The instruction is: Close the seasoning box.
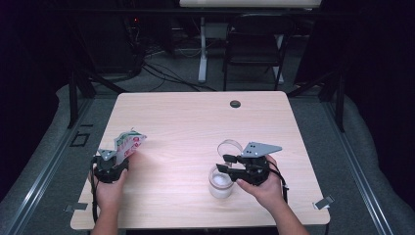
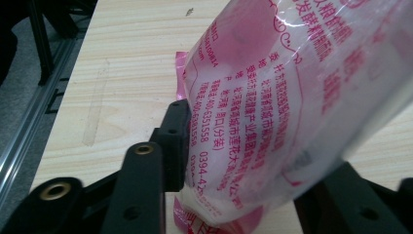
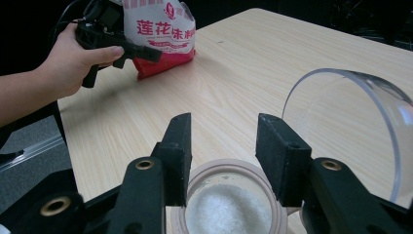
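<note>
Left hand: came in from the table's (image 1: 195,117) near edge at its left corner, wrist straight, holding the left gripper (image 1: 111,165) pointing away and slightly inward.
Left jaws: partly open around the bag's lower end; left pad touched the film, grip uncertain.
Bag: pink-and-white bag (image 2: 292,107) stood tilted by the table's left edge.
Right hand: near the front-right corner, the right gripper (image 1: 226,164) angled toward the left.
Right jaws: open, empty, poised over the jar.
Jar: open jar (image 3: 229,204) of white granules; its clear hinged lid (image 3: 350,126) stood raised behind.
</note>
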`<state>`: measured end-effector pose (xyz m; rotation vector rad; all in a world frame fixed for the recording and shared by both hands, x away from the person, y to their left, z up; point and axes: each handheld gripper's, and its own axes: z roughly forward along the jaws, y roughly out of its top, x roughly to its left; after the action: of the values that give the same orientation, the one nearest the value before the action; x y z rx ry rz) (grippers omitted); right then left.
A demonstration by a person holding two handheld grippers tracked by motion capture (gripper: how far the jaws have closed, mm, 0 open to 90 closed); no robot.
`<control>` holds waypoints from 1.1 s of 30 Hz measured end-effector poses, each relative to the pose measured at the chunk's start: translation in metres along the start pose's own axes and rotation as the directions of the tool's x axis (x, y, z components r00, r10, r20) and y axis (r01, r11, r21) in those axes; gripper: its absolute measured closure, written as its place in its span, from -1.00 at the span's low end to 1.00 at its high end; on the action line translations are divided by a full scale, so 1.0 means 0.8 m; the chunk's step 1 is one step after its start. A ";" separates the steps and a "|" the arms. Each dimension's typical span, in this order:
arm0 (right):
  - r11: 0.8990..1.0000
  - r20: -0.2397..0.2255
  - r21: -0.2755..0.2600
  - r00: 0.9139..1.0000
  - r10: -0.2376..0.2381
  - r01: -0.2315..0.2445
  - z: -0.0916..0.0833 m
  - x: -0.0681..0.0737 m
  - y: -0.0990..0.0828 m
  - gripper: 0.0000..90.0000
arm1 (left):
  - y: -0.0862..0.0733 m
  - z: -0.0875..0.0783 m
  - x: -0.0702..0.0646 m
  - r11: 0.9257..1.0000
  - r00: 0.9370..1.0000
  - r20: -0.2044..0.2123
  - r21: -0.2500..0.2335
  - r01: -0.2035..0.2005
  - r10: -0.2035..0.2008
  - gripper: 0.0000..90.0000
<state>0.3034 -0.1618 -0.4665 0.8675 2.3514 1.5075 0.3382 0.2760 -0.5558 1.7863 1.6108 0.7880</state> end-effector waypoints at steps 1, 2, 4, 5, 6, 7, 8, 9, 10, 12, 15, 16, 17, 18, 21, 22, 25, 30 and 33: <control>1.000 0.001 0.000 1.000 0.000 0.000 0.000 0.000 0.000 0.26 | 0.000 0.000 -0.001 1.000 1.000 -0.002 -0.005 -0.001 0.001 0.23; 1.000 0.001 -0.002 1.000 0.002 -0.002 0.000 0.000 0.000 0.26 | 0.000 0.000 -0.002 1.000 1.000 -0.003 -0.007 -0.006 0.006 0.15; 1.000 0.001 -0.002 1.000 0.003 -0.003 0.000 -0.001 0.000 0.25 | 0.001 0.000 -0.003 1.000 1.000 -0.004 -0.011 -0.006 0.006 -0.01; 1.000 0.003 -0.003 1.000 0.002 -0.002 0.000 -0.001 0.000 0.25 | 0.001 -0.001 -0.003 1.000 1.000 -0.003 -0.012 -0.008 0.008 -0.06; 1.000 0.004 -0.005 1.000 0.001 -0.001 0.000 -0.001 0.000 0.24 | 0.001 -0.002 -0.004 1.000 1.000 -0.004 -0.016 -0.008 0.008 -0.09; 1.000 0.005 -0.005 1.000 0.001 -0.001 0.000 -0.001 0.000 0.23 | 0.001 -0.003 -0.004 1.000 1.000 -0.002 -0.019 -0.009 0.009 -0.12; 1.000 0.006 -0.006 1.000 0.001 -0.001 0.000 -0.001 0.000 0.23 | 0.001 -0.004 -0.005 1.000 1.000 0.000 -0.024 -0.012 0.012 -0.14; 1.000 0.007 -0.007 1.000 0.001 -0.001 0.000 -0.001 0.000 0.23 | 0.001 -0.005 -0.007 0.999 1.000 0.004 -0.030 -0.012 0.012 -0.14; 1.000 0.008 -0.008 1.000 0.001 -0.001 0.000 -0.001 0.000 0.22 | 0.002 -0.007 -0.008 0.999 1.000 0.009 -0.034 -0.014 0.015 -0.16; 1.000 0.009 -0.006 1.000 0.000 0.000 0.000 -0.001 0.000 0.22 | 0.002 -0.012 -0.013 0.999 0.999 0.025 -0.047 -0.024 0.025 -0.17; 1.000 0.008 -0.003 1.000 0.000 0.000 0.001 0.000 0.000 0.22 | 0.005 -0.018 -0.023 0.996 0.998 0.040 -0.068 -0.051 0.054 -0.17; 1.000 0.007 -0.003 1.000 -0.001 0.001 0.001 0.000 0.000 0.22 | 0.006 -0.020 -0.026 0.996 0.997 0.037 -0.066 -0.066 0.068 -0.17; 1.000 0.007 -0.003 1.000 -0.001 0.001 0.001 0.000 0.000 0.22 | 0.006 -0.021 -0.030 0.995 0.996 0.032 -0.066 -0.080 0.083 -0.17; 1.000 0.008 -0.003 1.000 -0.001 0.001 0.001 0.000 0.000 0.22 | 0.007 -0.022 -0.034 0.993 0.995 0.027 -0.063 -0.096 0.098 -0.17; 1.000 0.009 -0.003 1.000 0.000 0.000 0.001 0.000 0.000 0.21 | 0.009 -0.026 -0.041 0.990 0.992 0.030 -0.069 -0.124 0.126 -0.15; 1.000 0.008 -0.003 1.000 -0.002 0.002 0.002 0.000 0.000 0.21 | 0.010 -0.027 -0.042 0.989 0.991 0.039 -0.076 -0.124 0.127 -0.12; 1.000 0.008 -0.002 1.000 -0.004 0.004 0.002 0.001 0.000 0.21 | 0.011 -0.031 -0.046 0.988 0.990 0.055 -0.084 -0.129 0.134 -0.12; 1.000 0.011 -0.003 1.000 -0.005 0.005 0.001 0.001 0.001 0.21 | 0.012 -0.036 -0.054 0.985 0.986 0.073 -0.100 -0.141 0.149 -0.14; 1.000 0.012 -0.007 1.000 -0.008 0.009 0.000 0.002 0.001 0.21 | 0.013 -0.038 -0.061 0.980 0.981 0.084 -0.103 -0.167 0.176 -0.16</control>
<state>0.3026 -0.1605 -0.4653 0.8617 2.3369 1.5016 0.3172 0.2283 -0.5300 1.8824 1.3497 0.8326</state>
